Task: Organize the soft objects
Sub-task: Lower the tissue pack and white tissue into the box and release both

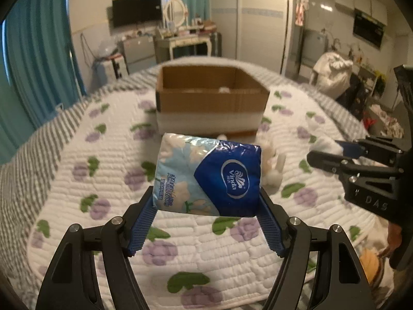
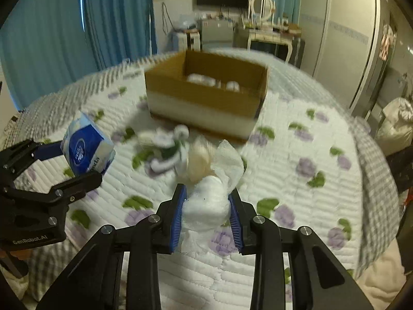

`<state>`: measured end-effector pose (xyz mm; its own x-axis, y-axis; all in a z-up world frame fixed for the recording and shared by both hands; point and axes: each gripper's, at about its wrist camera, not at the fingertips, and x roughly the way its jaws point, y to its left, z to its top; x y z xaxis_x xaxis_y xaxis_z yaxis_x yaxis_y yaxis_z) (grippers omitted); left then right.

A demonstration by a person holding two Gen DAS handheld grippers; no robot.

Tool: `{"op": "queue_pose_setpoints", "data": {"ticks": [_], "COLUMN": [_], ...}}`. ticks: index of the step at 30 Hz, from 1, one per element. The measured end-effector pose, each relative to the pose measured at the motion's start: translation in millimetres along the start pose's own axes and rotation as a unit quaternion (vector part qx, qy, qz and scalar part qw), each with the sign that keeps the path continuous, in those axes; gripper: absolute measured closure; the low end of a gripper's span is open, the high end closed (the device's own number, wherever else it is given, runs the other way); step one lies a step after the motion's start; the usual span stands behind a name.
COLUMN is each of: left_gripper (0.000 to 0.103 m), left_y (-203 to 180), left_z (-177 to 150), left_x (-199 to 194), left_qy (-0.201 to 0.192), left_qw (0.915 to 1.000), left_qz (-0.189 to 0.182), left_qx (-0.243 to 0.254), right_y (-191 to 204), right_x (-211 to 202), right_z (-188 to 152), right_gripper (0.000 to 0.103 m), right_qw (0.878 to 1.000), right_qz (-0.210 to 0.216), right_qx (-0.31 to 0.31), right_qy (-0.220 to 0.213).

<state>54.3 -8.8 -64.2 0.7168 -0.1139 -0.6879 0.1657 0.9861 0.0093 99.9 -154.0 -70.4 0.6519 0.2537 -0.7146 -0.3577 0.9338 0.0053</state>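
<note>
Partway thru: left gripper [image 1: 206,204] pinches the tissue pack [image 1: 206,175] mid-frame, right gripper [image 2: 206,206] pinches a white wad [image 2: 206,201] low-centre, cardboard box [image 2: 206,103] at upper centre already holds some white items, w/ soft toys [image 2: 175,152] left on the quilt [image 2: 296,155].

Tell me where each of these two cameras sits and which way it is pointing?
Left wrist view: sits on the left gripper, looking along its fingers over the quilted bed toward the cardboard box; its fingers grip a blue tissue pack, and the right gripper shows at the right edge.
Right wrist view: sits on the right gripper, facing the same box; its fingers clamp a white tissue wad, and the left gripper shows at left.
Shared: box, bed, tissue pack, the loose soft items between.
</note>
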Motion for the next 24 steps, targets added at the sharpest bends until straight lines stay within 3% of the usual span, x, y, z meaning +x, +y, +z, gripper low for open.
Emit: {"op": "queue_pose_setpoints", "data": {"ticks": [6, 13, 19, 24], "left_gripper": [0.03, 0.03, 0.03, 0.03], "left_y": [9, 19, 22, 26], "left_z": [38, 103, 155, 180], "left_x": [-13, 6, 55, 114], "left_qy": [-0.039, -0.082, -0.097, -0.088], "left_qw": [0.9992, 0.9964, 0.9946, 0.995], "left_qz": [0.005, 0.02, 0.024, 0.03], "left_qx": [0.0, 0.011, 0.028, 0.038], "right_y": [-4, -17, -36, -58], "right_x": [-35, -35, 14, 86], "right_z": [46, 112, 170, 204], "right_gripper": [0.071, 0.071, 0.071, 0.071], "right_qw": [0.999, 0.995, 0.993, 0.995], "right_qz": [-0.004, -0.005, -0.001, 0.003], "right_qx": [-0.008, -0.015, -0.003, 0.021], "right_qy": [-0.054, -0.102, -0.114, -0.096]}}
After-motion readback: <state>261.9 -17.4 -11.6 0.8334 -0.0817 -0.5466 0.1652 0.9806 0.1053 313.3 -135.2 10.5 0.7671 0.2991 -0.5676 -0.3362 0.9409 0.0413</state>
